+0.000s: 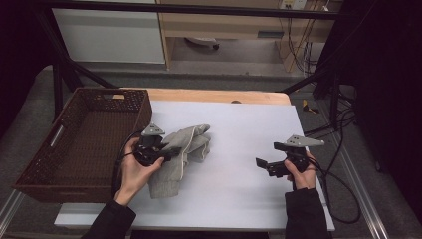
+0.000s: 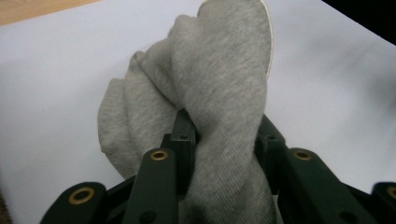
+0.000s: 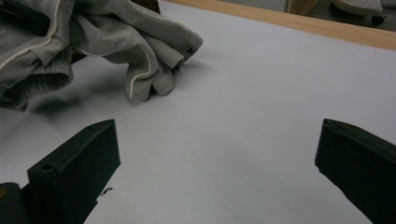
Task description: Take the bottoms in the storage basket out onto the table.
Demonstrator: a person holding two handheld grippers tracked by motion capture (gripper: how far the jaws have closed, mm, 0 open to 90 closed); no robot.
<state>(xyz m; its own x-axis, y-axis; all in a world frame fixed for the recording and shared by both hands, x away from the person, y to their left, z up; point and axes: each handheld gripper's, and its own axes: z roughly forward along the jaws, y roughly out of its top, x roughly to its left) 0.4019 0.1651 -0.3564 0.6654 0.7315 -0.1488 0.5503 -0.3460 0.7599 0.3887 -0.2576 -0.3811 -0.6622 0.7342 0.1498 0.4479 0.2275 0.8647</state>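
We had the left hand-held gripper point(image 1: 166, 152) clamped on the grey garment point(image 1: 186, 149), bunched just ahead of it; the right hand-held gripper point(image 1: 263, 166) stood wide, well apart. Next, we judged, lift toward the basket point(image 1: 45, 159) beside it.

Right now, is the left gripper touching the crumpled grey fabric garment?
Touching. In the left gripper view, the left gripper has its black jaws closed on a fold of the crumpled grey fabric garment.

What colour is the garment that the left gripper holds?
The garment is light grey with thin white piping along a seam, clearest in the right gripper view.
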